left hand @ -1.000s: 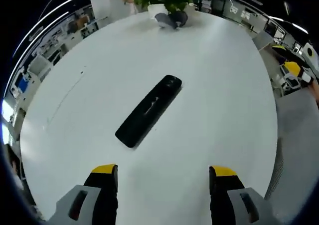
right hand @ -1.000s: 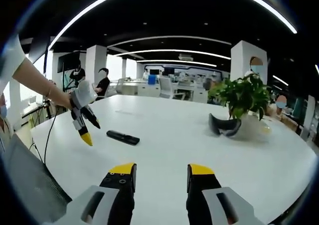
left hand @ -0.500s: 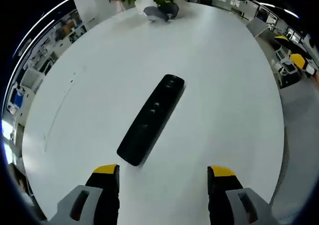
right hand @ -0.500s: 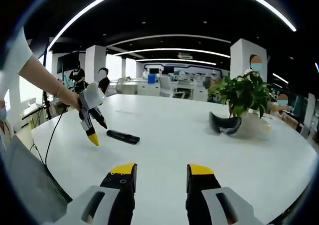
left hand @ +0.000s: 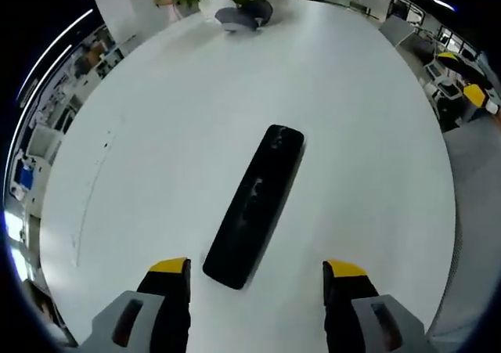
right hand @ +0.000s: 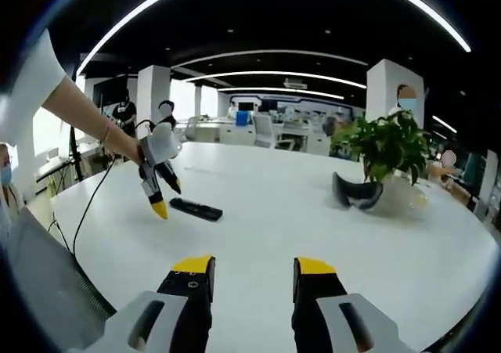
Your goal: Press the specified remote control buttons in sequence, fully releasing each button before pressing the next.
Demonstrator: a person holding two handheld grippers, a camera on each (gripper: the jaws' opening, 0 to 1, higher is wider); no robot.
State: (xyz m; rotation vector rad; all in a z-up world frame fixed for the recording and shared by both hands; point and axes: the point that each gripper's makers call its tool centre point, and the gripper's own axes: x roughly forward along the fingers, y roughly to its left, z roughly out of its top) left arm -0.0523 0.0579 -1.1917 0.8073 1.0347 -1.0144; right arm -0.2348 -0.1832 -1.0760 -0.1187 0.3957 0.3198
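Note:
A long black remote control point(left hand: 256, 204) lies flat on the white table point(left hand: 156, 134), its near end between the yellow tips of my left gripper point(left hand: 257, 270), which hangs open just above it. In the right gripper view the same remote point(right hand: 196, 209) is small at the left of the table point(right hand: 313, 228), and the left gripper point(right hand: 164, 198), held by a person's hand, points its open fingers down at the remote's left end. My right gripper point(right hand: 253, 267) is open and empty, well back from the remote near the table's front edge.
A potted green plant point(right hand: 387, 153) stands at the far right of the table with a dark headset point(right hand: 354, 194) in front of it. A cable point(right hand: 82, 220) hangs from the left gripper. Office desks and people are in the background.
The left gripper has come down and forward over the remote, which now looks larger and reaches between its tips. The right gripper has stayed where it was.

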